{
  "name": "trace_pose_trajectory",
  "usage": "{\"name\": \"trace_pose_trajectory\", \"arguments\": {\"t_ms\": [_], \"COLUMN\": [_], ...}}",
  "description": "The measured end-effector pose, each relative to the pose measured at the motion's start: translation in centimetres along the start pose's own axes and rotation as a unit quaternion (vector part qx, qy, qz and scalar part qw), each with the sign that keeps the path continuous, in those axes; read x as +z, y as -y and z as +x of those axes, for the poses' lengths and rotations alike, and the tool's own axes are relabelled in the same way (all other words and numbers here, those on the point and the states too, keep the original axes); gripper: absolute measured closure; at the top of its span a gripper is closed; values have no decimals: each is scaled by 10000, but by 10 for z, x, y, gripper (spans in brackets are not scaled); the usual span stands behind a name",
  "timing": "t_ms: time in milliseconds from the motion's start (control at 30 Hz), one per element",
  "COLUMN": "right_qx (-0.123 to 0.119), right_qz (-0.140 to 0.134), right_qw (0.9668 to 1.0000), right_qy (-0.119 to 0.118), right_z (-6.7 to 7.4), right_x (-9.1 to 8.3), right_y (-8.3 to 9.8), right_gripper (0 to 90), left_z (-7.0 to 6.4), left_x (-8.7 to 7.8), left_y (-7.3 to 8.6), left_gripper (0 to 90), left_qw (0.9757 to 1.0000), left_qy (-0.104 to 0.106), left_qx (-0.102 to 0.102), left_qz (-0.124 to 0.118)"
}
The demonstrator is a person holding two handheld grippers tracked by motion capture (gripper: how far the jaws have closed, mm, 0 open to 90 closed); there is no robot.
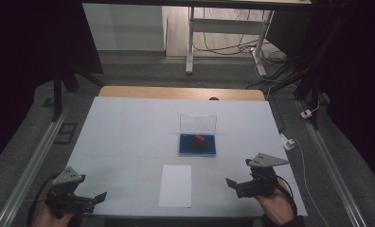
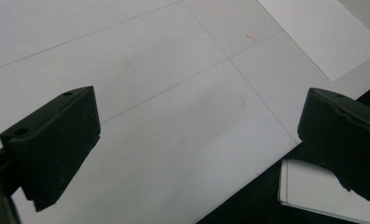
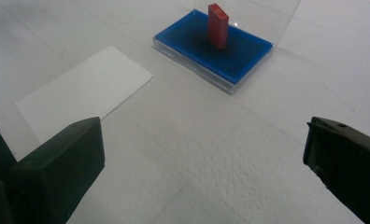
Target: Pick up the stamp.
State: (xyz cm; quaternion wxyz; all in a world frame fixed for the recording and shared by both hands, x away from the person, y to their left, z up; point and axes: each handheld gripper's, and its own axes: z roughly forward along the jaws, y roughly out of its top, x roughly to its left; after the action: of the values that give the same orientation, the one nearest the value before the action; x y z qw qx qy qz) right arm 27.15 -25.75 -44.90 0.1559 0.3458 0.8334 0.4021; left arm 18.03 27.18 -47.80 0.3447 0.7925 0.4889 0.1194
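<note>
We hold the left gripper [image 1: 96, 198] low at the near left corner of the table [image 1: 129, 127], its jaws spread wide with nothing between them. In the left gripper view only the white table cover and a corner of the sheet [image 2: 323, 32] lie beyond the jaws.

Our right gripper [image 1: 233, 184] sits at the near right, jaws also wide apart and empty, pointing toward the middle of the table.

The case [image 1: 197, 144] lies near the table's centre, well apart from both grippers. Its blue base rests flat and its clear lid [image 1: 198, 124] stands upright at the far edge. A small red block [image 1: 200, 139] stands on end on the blue base; in the right gripper view the block [image 3: 217, 25] looks slightly tilted.

The white sheet [image 1: 175, 185] lies flat between the grippers, just nearer to us than the case [image 3: 213, 49] and apart from it.
</note>
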Motion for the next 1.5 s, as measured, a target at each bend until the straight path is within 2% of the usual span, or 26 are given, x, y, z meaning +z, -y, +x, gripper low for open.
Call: {"name": "trace_pose_trajectory", "arguments": {"t_ms": [167, 367, 500, 733, 933, 1100, 1500], "right_qx": [-47, -80, 80, 135, 47, -51, -103], "right_qz": [-21, 18, 26, 115, 159, 211, 240], "right_qw": [9999, 9997, 9992, 9988, 9989, 9992, 9995], "right_qy": [-164, -243, -386, -451, -439, -321, -202], "right_z": [2, 2, 2, -1, -3, -4, -11], "right_x": [7, 13, 20, 28, 36, 47, 63], "right_y": [-7, -13, -19, -26, -32, -40, -55], "right_gripper": [0, 0, 0, 0, 0, 0, 0], "left_z": [-1, 0, 0, 1, 1, 1, 2], "left_x": [1, 1, 1, 1, 1, 1, 1], "left_y": [0, 0, 0, 0, 0, -1, -1], "left_gripper": [0, 0, 0, 0, 0, 0, 0], "left_qw": [10000, 10000, 10000, 9999, 9999, 9999, 9999], "left_qy": [15, 49, 68, 98, 116, 110, 140], "left_qx": [21, 11, 10, 3, 22, 20, 7], "left_qz": [27, 37, 35, 31, 23, 33, 37]}}
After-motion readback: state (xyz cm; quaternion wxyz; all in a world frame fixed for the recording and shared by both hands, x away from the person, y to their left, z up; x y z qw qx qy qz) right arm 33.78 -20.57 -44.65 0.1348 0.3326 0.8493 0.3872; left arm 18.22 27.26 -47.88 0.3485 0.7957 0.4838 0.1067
